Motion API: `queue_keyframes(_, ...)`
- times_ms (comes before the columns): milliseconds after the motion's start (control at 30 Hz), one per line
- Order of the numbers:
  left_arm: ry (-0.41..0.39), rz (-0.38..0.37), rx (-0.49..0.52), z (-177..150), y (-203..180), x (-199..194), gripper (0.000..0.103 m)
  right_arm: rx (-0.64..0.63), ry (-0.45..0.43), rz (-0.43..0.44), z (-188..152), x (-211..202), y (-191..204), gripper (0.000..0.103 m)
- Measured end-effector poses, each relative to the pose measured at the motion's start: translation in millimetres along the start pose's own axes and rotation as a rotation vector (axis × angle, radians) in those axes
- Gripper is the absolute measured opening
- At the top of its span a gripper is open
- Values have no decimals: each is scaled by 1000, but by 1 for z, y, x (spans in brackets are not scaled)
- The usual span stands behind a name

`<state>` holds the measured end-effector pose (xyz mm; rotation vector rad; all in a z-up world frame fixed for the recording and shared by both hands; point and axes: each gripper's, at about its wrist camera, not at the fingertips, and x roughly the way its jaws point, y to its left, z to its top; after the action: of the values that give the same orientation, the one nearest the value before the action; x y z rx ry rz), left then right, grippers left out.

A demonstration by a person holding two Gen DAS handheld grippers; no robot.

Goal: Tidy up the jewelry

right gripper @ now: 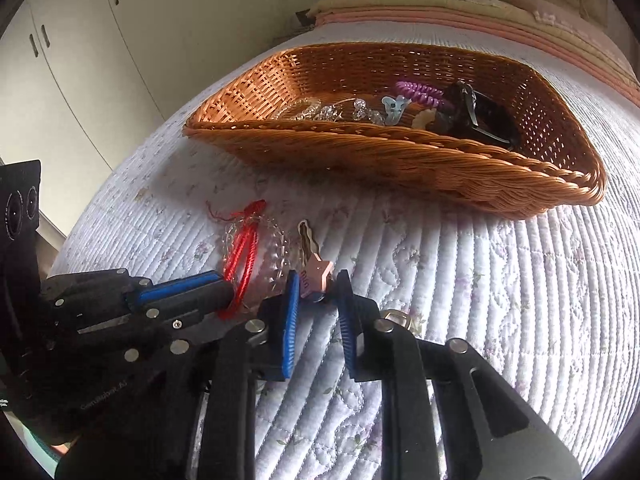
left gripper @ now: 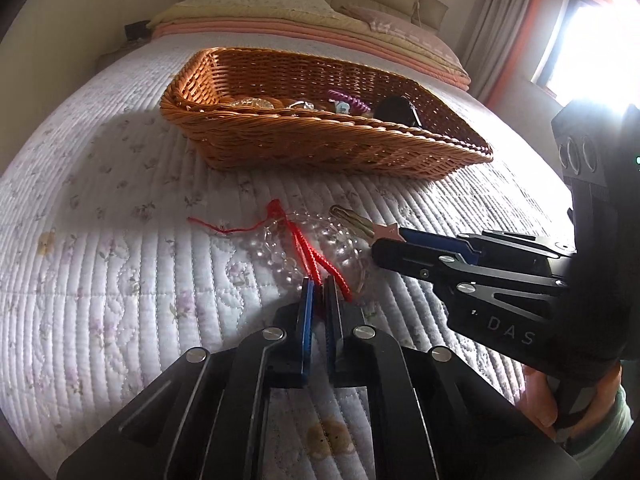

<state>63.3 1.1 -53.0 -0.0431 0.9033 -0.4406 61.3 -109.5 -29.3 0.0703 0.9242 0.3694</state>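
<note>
While the left gripper (left gripper: pixel 318 286) pinches the red cord (left gripper: pixel 306 252) of the clear bead bracelet (left gripper: pixel 280 254) on the quilt (left gripper: pixel 120 272), the right gripper (right gripper: pixel 318 286), seen from its own camera, clamps the pink-ended hair clip (right gripper: pixel 314 268), short of the wicker basket (right gripper: pixel 400 160).

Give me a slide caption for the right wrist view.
Right gripper shut on a pink hair clip on the quilted bed, wicker basket beyond.

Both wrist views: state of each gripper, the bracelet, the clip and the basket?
left gripper: shut on red cord
right gripper: shut on pink clip
clear bead bracelet: on quilt, outside basket
pink clip: on quilt, between pads
wicker basket: upright, holds items
</note>
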Motion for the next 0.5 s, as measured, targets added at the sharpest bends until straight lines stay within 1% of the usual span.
queue_keyframes(100, -11, 0, 8, -1, -1, -3, 3, 21, -16, -3, -3, -7, -4, 16)
queue_keyframes(167, -23, -26, 10, -2, -1, -9, 3, 35, -27, -9, -6, -13, -7, 16)
queue_keyframes(300, -79, -131, 8, -5, 5, -33, 3, 60, -50, -27, -14, -25, -12, 16)
queue_keyframes(333, -83, -146, 9, -6, 6, -38, 3, 64, -54, -31, -16, -27, -13, 16)
queue_keyframes(367, -85, -169, 8, -7, 7, -42, 3, 70, -55, -34, -19, -30, -14, 16)
queue_keyframes(400, -85, -211, 6, -9, 10, -48, 3, 76, -54, -34, -20, -32, -15, 16)
queue_keyframes(500, -57, -262, -7, -15, 17, -56, 3, 93, -42, -29, -25, -35, -16, 16)
